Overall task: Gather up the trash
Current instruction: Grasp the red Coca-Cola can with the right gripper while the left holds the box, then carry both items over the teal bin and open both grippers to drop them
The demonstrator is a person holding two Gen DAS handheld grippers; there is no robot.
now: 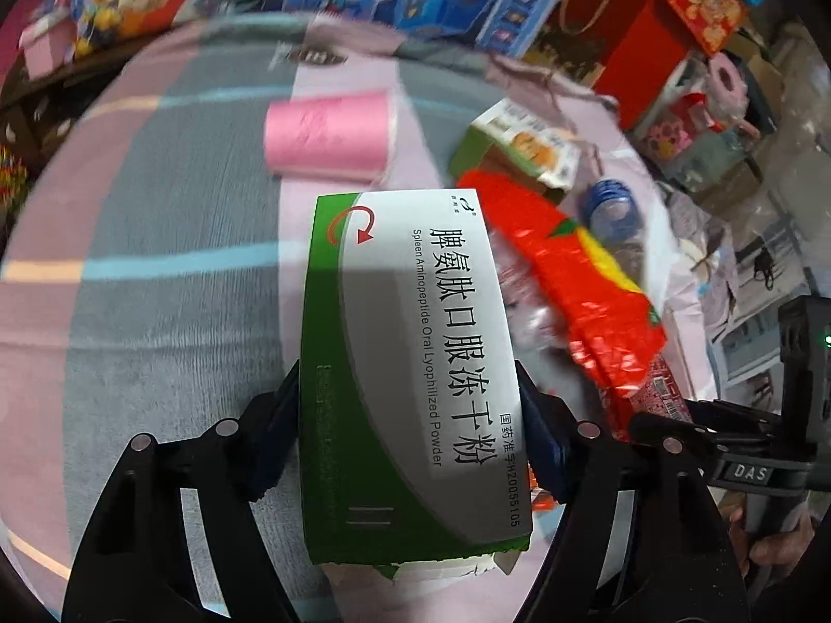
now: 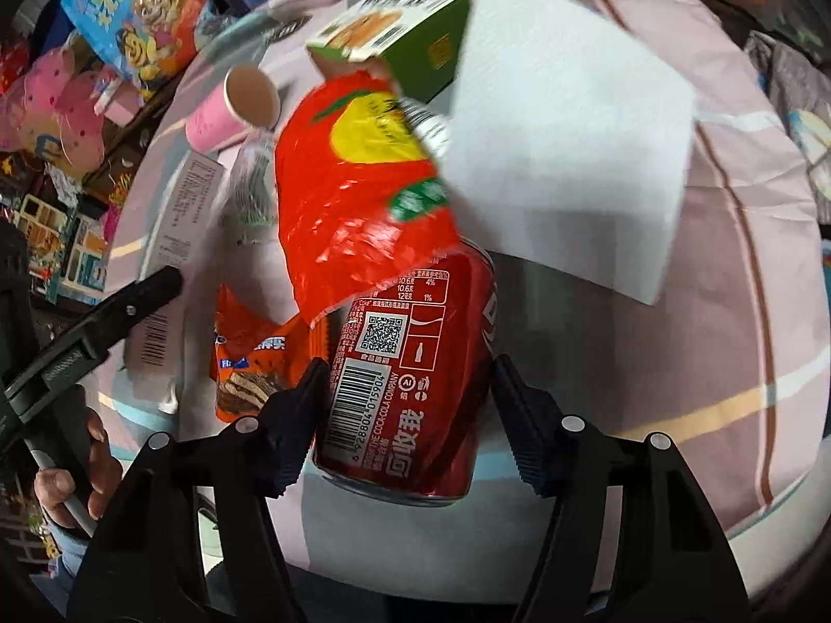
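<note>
While trash pile sits uncollected on striped cloth, left gripper pinches green-white medicine box; right gripper straddles red cola can, contact unclear. Red wrapper, snack packet, carton remain; no bin visible.

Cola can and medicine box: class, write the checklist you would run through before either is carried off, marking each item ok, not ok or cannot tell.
1. Medicine box clamped between the left gripper fingers: ok.
2. Cola can lying between the right gripper fingers: ok.
3. Both right fingers pressing on the can: cannot tell.
4. Can free of other trash: not ok, the red wrapper lies over its far end.
</note>
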